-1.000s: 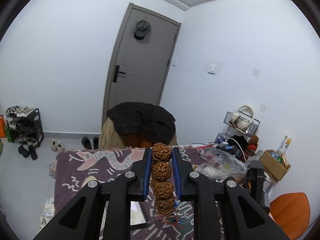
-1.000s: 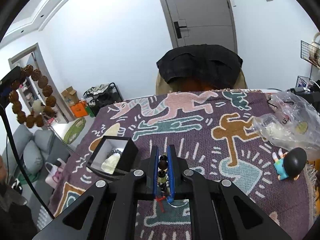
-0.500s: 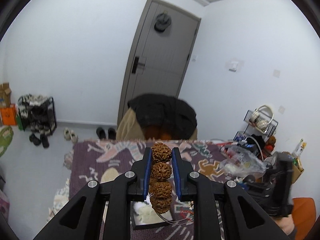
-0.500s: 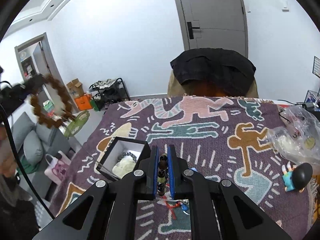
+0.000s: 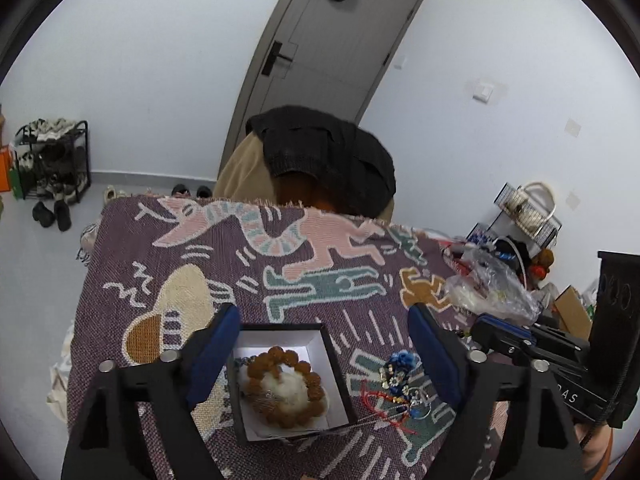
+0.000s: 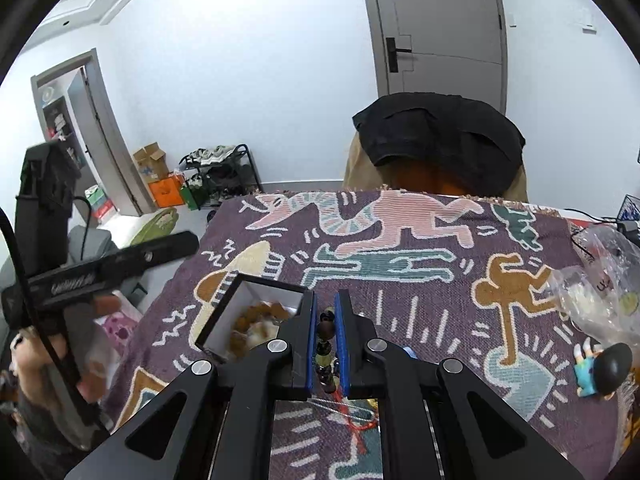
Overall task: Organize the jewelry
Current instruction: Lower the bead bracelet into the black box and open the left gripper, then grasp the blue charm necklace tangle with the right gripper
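A brown knobbly bead bracelet (image 5: 280,390) lies inside an open black box with a white lining (image 5: 320,344) on the patterned cloth. My left gripper (image 5: 324,352) is open and empty, its jaws spread wide above the box. My right gripper (image 6: 325,330) is shut on a string of dark and green beads (image 6: 325,344). The box (image 6: 224,300) sits just left of it, with the brown bracelet (image 6: 256,316) inside. A small heap of blue, red and metal jewelry (image 5: 400,384) lies on the cloth to the right of the box.
The table carries a purple woven cloth with figures (image 5: 320,256). A clear plastic bag (image 6: 600,288) and a small doll figure (image 6: 600,368) lie at the right. A chair with a black jacket (image 5: 320,156) stands behind the table. The left gripper's body (image 6: 100,268) shows at the left.
My left gripper came down over the box, opened, and let go of the brown bead bracelet, which now lies in the box. The right gripper stays shut on its beads.
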The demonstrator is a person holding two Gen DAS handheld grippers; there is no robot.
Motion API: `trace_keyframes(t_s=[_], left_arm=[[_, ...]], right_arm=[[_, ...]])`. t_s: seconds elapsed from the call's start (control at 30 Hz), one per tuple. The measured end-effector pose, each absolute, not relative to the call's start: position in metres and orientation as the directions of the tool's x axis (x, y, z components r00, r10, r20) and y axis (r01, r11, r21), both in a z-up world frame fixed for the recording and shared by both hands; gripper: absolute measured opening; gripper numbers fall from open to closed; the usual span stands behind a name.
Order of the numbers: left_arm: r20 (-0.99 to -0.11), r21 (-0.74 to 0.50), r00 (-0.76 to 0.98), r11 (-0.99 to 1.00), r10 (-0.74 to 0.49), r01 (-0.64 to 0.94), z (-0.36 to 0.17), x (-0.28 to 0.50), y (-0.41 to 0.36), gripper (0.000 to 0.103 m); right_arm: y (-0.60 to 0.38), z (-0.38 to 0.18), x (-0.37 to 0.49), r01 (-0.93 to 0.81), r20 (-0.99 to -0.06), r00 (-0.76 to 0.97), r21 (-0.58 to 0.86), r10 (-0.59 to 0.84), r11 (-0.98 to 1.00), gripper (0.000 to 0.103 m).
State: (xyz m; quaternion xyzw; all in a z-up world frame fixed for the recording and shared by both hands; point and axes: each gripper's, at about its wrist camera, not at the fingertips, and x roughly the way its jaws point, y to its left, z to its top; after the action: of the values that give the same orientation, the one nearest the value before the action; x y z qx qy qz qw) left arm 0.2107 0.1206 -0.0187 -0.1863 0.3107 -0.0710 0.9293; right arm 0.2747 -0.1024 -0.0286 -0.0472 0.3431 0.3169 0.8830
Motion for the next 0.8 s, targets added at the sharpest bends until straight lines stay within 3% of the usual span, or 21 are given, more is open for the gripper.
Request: trace_keyframes(t_s=[0.5, 0.53, 0.57, 0.6, 0.63, 0.8], left_arm=[[-0.553, -0.392, 0.825, 0.910, -0.117, -0.134, -0.039, 0.155, 0.181, 0.086], [-0.556, -0.393, 0.824, 0.909, -0.115, -0.138, -0.041, 0.153, 0.182, 0.086], [-0.557, -0.395, 0.823, 0.908, -0.114, -0.141, -0.043, 0.151, 0.183, 0.086], [-0.556, -0.397, 0.824, 0.907, -0.114, -0.142, -0.044, 0.149, 0.183, 0.086], [-0.553, -0.398, 0.826, 0.906, -0.112, -0.144, -0.045, 0.146, 0.183, 0.086], [-0.531, -0.398, 0.841, 0.907, -0.101, -0.142, -0.047, 0.137, 0.176, 0.086]], right_arm=[[-0.026, -0.046, 0.282, -0.685, -0.657, 0.430, 0.210, 0.619, 0.698, 0.011], [-0.024, -0.048, 0.284, -0.684, -0.670, 0.415, 0.217, 0.615, 0.697, 0.023], [-0.025, -0.052, 0.287, -0.680, -0.681, 0.392, 0.237, 0.618, 0.694, 0.045], [-0.029, -0.053, 0.288, -0.675, -0.677, 0.395, 0.245, 0.621, 0.696, 0.055], [-0.034, -0.053, 0.288, -0.668, -0.671, 0.406, 0.244, 0.620, 0.702, 0.060], [-0.080, -0.059, 0.291, -0.598, -0.685, 0.470, 0.217, 0.557, 0.772, 0.060]])
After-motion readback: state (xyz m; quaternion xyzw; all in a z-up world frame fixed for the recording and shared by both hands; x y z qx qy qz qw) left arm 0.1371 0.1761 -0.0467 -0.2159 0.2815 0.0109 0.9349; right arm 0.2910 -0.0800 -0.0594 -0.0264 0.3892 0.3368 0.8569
